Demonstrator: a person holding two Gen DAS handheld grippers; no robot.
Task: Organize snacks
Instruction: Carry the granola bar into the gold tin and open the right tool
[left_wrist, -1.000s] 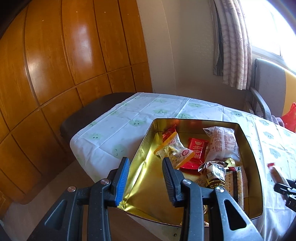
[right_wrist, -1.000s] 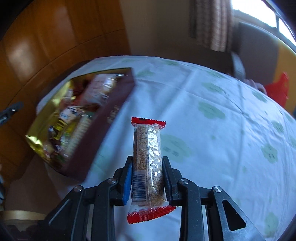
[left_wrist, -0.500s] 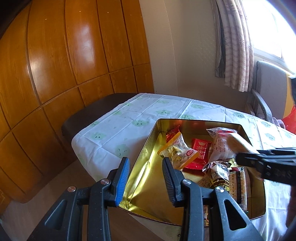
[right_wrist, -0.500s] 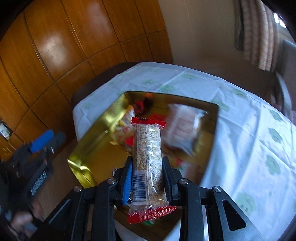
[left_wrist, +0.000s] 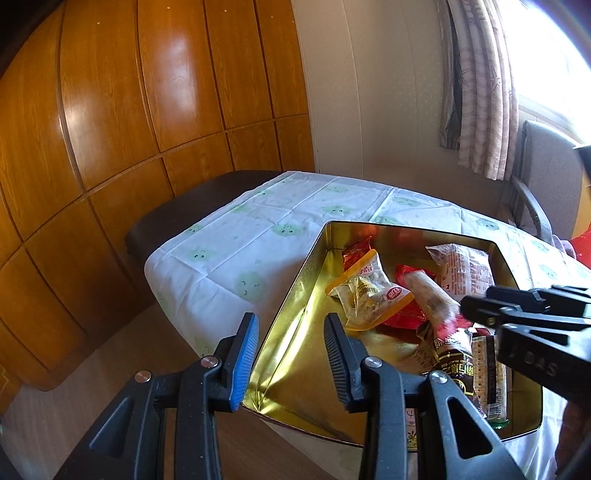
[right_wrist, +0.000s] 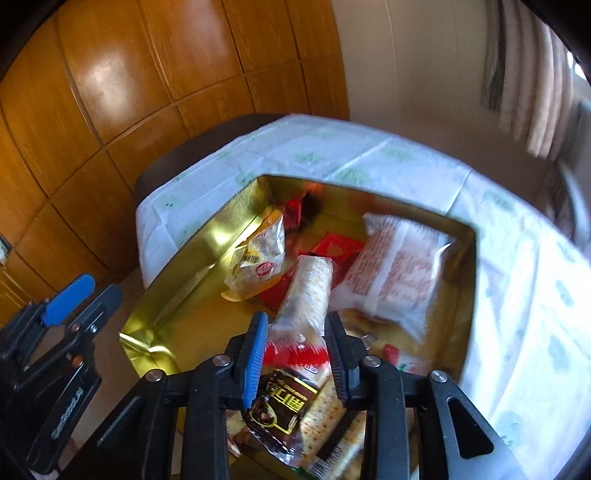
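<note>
Right wrist view: motion-blurred throughout; print on the large white snack bag with red lettering (right_wrist: 397, 275) is unreadable.
Clear-wrapped cereal bar with red ends (right_wrist: 308, 295): smeared; whether the right gripper (right_wrist: 295, 354) pinches it or has let go cannot be told.
Gold rectangular tin (left_wrist: 295, 295): its near-right corner is hidden behind gripper bodies in both views.
Grey armchair (left_wrist: 543, 192): cut by the right edge.

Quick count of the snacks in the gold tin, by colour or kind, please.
Red packets: 2
Yellow-edged nut bag: 1
White bag: 1
Grain bar: 1
Brown packet: 1
Cracker pack: 1
Total: 7 clearly visible; others may be buried.
</note>
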